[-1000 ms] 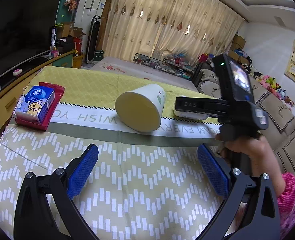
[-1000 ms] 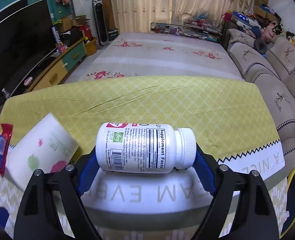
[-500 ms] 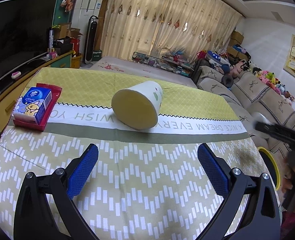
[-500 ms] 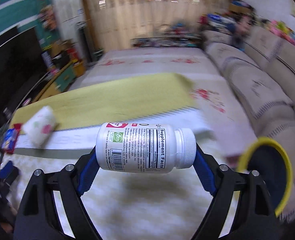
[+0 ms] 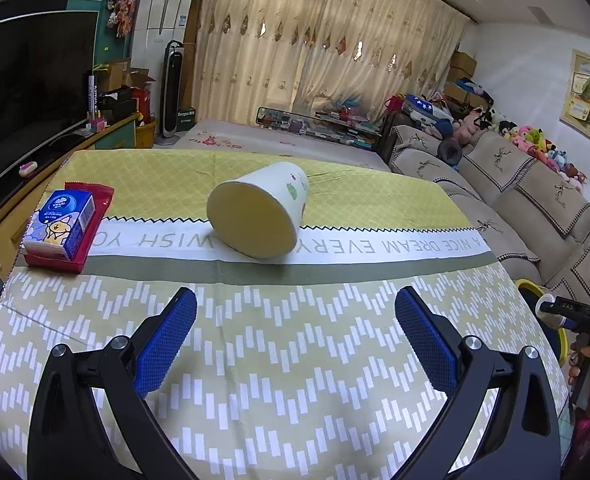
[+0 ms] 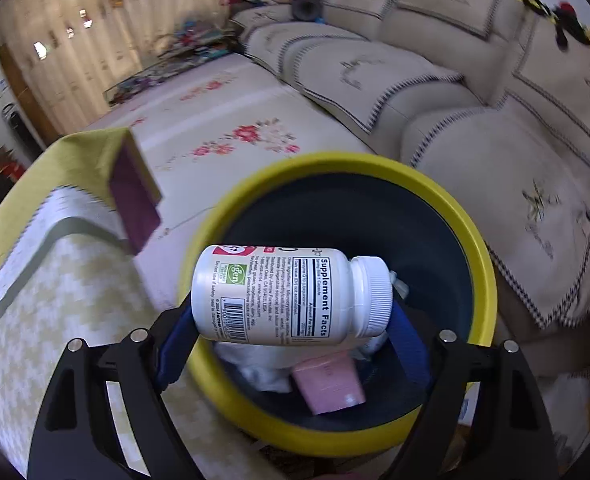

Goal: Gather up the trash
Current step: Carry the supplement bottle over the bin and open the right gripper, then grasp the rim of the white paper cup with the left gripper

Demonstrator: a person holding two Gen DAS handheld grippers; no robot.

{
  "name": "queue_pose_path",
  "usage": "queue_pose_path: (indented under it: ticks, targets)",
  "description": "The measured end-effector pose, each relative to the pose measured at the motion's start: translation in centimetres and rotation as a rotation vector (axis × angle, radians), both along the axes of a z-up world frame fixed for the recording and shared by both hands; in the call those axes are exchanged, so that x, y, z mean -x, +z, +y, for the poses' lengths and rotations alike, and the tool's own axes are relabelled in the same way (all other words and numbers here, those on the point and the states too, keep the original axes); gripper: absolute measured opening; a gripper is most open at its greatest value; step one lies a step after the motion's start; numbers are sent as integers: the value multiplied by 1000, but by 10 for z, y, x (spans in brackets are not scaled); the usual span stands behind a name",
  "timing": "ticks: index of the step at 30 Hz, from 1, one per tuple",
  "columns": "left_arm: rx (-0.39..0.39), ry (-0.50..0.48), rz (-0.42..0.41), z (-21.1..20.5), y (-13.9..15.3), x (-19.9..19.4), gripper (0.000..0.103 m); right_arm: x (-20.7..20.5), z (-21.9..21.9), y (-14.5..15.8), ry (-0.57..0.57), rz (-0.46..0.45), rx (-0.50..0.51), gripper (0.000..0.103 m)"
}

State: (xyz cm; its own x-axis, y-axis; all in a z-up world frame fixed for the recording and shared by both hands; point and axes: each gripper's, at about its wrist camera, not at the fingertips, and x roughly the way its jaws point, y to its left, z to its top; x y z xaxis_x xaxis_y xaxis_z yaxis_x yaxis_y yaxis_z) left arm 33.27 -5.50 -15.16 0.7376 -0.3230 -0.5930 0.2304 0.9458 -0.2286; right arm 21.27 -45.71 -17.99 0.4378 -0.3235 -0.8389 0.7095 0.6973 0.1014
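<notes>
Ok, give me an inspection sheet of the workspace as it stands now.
Surface: table under a yellow-green patterned cloth with printed lettering.
Job's things: white supplement bottle held sideways over the yellow-rimmed bin; paper cup lying on its side on the table.
Bin contents: white crumpled material and a pink box.
Clutter: blue tissue pack on a red packet at the table's left edge.
Grippers: left gripper open, nothing between the jaws; right gripper shut on the bottle.
Cables: nothing seen.
Surroundings: sofa, curtains, floral floor mat.
</notes>
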Motion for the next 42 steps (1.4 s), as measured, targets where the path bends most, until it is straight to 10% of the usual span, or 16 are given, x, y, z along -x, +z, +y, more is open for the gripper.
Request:
queue_pose_path:
  ticks: [22,42]
  targets:
    - [-89,-42,18,-19,33,-15,95,43,46,72,92,-188,96,85]
    - [-156,-13,138,-33,5,-89,33,43,48,69,126,-214,55,85]
